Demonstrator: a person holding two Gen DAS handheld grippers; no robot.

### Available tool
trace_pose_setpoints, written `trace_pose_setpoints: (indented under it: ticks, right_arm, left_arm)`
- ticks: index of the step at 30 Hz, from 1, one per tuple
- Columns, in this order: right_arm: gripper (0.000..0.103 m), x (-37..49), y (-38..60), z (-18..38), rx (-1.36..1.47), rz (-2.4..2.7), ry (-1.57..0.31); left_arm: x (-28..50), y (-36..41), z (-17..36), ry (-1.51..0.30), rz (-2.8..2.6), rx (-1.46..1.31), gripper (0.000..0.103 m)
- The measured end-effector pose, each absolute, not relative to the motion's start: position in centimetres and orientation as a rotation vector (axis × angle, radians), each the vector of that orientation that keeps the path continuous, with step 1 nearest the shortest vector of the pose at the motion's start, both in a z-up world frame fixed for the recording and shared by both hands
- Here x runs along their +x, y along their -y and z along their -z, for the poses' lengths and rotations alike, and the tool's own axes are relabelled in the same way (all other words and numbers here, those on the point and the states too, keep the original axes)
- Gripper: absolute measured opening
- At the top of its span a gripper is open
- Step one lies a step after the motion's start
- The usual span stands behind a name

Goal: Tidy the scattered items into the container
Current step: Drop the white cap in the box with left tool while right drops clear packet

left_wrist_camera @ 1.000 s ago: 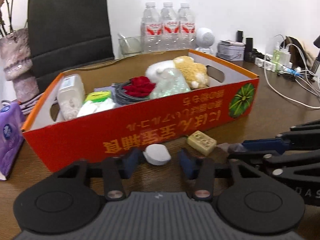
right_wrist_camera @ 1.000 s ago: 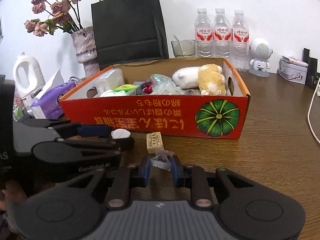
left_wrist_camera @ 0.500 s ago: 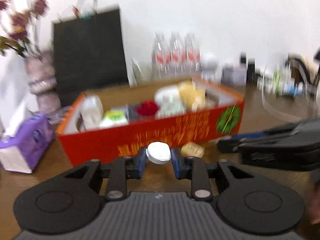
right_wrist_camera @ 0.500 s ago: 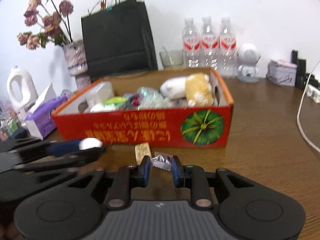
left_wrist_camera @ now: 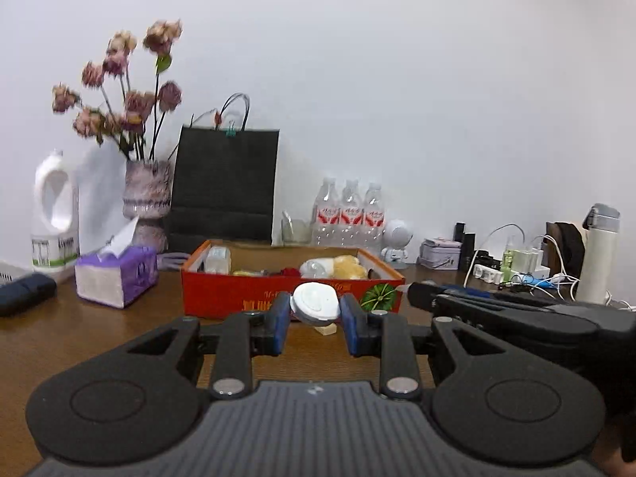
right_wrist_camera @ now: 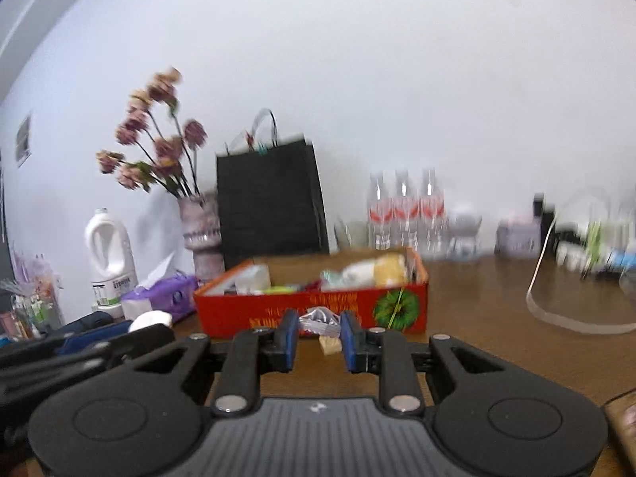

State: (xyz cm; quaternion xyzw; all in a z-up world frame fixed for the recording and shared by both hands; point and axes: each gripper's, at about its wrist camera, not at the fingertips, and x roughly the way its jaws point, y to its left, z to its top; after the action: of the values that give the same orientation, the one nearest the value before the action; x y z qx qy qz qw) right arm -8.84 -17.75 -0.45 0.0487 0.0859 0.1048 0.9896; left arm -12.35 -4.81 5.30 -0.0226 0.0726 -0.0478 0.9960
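A red cardboard box (left_wrist_camera: 238, 298) (right_wrist_camera: 357, 306) stands on the brown table, holding a plush toy, a bottle and other small items. My left gripper (left_wrist_camera: 315, 305) is shut on a white round puck (left_wrist_camera: 314, 303), lifted off the table in front of the box. My right gripper (right_wrist_camera: 319, 322) is shut on a crinkly silver wrapper (right_wrist_camera: 320, 321), also raised before the box. A small beige block (left_wrist_camera: 326, 329) (right_wrist_camera: 330, 345) lies on the table just beyond both grippers. The left gripper with its white puck (right_wrist_camera: 150, 321) shows at the left of the right wrist view.
Behind the box stand a black paper bag (left_wrist_camera: 224, 183), a vase of dried flowers (left_wrist_camera: 147, 194), three water bottles (left_wrist_camera: 349, 214) and a white detergent jug (left_wrist_camera: 53, 214). A purple tissue box (left_wrist_camera: 115, 278) sits left. Chargers, cables (left_wrist_camera: 516, 270) and a white flask (left_wrist_camera: 596, 254) crowd the right.
Both grippers pulled back from the box and rose, each carrying its item. The left jaws closed onto the white puck. The box now looks smaller and farther.
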Motion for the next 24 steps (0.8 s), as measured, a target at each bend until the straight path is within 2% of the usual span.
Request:
trace_pose_setpoints:
  ticks: [6, 10, 13, 17, 20, 24]
  right_arm:
    - [0.022, -10.6, 18.0, -0.3, 0.081, -0.222, -0.130]
    - [0.022, -9.2, 19.1, -1.1, 0.115, -0.222, -0.153]
    - [0.022, -5.7, 20.0, -3.1, 0.110, -0.216, -0.165]
    - [0.022, 2.1, 21.6, -7.3, 0.127, -0.199, -0.222]
    - [0.022, 9.4, 23.1, -8.9, 0.199, -0.262, -0.325]
    - [0.022, 17.7, 22.9, -7.5, 0.178, -0.226, -0.553]
  left_arm:
    - [-12.5, 5.8, -5.5, -0.134, 0.145, -0.048, 0.028]
    - [-9.7, 5.7, -6.0, -0.158, 0.197, -0.043, 0.028]
    - [-4.4, 6.1, -8.9, -0.176, 0.250, -0.007, 0.028]
    - [5.9, 6.9, -12.3, -0.299, 0.286, -0.036, 0.028]
    - [13.6, 7.2, -12.0, -0.466, 0.320, -0.100, 0.028]
    - [21.5, 8.1, -9.1, -0.648, 0.346, -0.123, 0.028]
